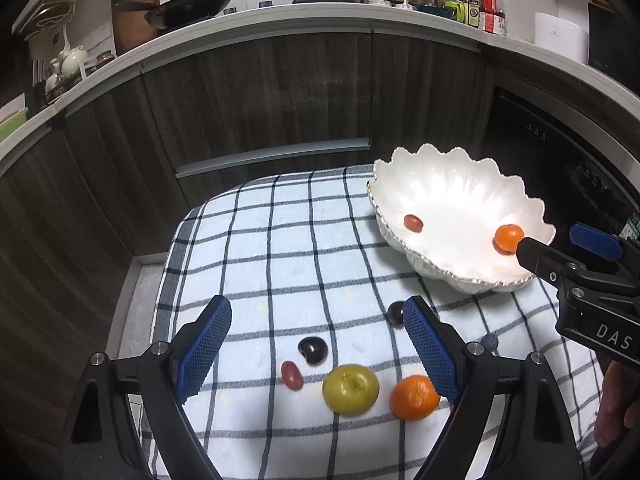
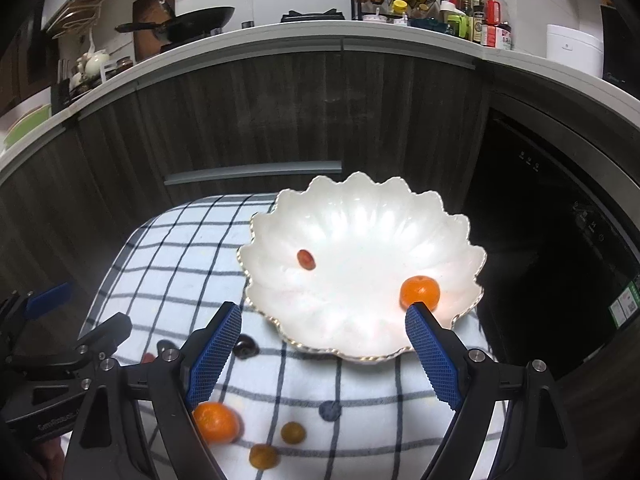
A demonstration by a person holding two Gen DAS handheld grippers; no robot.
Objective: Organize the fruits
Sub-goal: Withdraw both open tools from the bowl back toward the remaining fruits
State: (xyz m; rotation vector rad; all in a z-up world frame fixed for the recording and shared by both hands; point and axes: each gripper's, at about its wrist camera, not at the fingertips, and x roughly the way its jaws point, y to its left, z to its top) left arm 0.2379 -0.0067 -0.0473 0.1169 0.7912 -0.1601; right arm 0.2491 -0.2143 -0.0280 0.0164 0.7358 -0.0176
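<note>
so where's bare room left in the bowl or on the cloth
Most of the bowl floor is bare, between the red grape and the tangerine. The checked cloth is clear left of the bowl. It is crowded near the green apple.

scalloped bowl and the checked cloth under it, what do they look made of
Scalloped bowl: likely glazed ceramic or porcelain; glossy white with bright highlights, thin metallic-looking rim line; could be glass. Checked cloth: woven fabric, probably cotton; matte, slightly fuzzy, draping softly over the edge.

White scalloped bowl (image 2: 360,216), gold-edged; blue-checked white cloth (image 1: 280,240); orange mandarin (image 1: 414,397); green apple (image 1: 351,389); blue-padded black tongs (image 1: 318,346).
</note>
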